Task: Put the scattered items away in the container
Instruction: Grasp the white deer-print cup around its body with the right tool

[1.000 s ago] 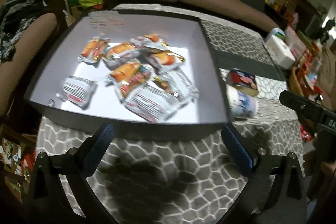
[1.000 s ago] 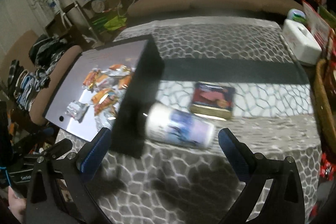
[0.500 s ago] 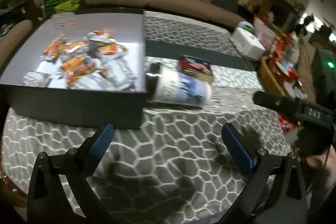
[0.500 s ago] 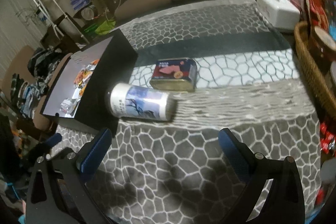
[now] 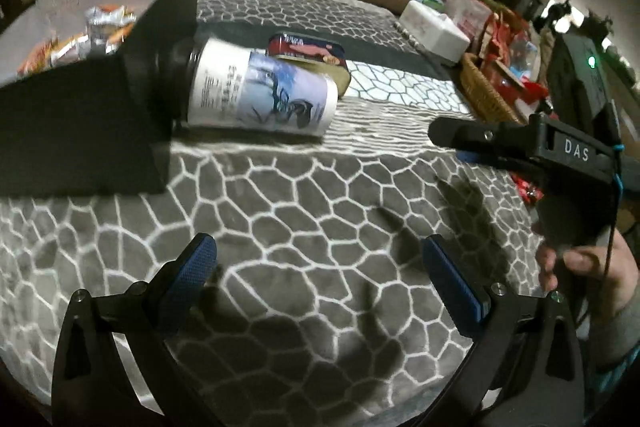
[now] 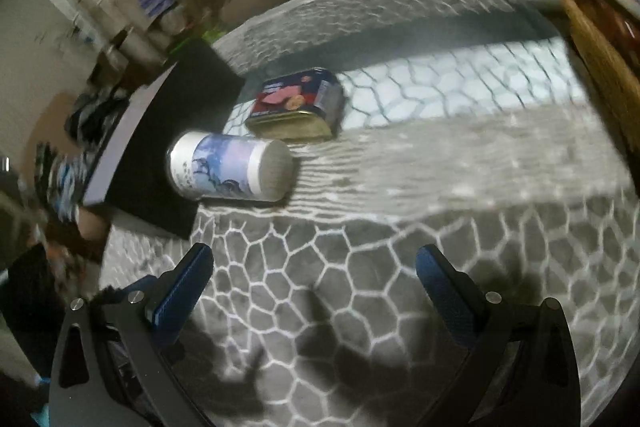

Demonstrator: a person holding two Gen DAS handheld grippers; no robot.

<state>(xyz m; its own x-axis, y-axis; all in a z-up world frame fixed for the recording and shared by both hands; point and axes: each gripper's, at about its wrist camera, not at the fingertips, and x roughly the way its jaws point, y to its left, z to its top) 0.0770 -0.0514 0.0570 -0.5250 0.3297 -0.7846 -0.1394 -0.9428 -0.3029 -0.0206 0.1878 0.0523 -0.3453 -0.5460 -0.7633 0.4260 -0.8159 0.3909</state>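
both views swung right off the box [image 5: 80,115]; white canister [image 6: 230,167] lies sideways against its wall, long axis across, ahead-left of both wide, empty tongs, right tongs [image 6: 312,291] seemingly nearer; tin [image 6: 298,107] behind.

Bench cloth [image 5: 320,211]: grey, white honeycomb lines, one dark band across.
Container [image 5: 80,115]: black walls, pale grey inside.
Snack packets [image 5: 72,39]: orange and silver.
Canister [image 5: 264,93]: white, blue-and-black print, black lid.
Tin [image 6: 298,103]: navy and red label, gold rim.
Left tongs [image 5: 320,271] and right tongs [image 6: 314,275]: black, blue pads.
Basket [image 5: 486,95]: tan wicker.
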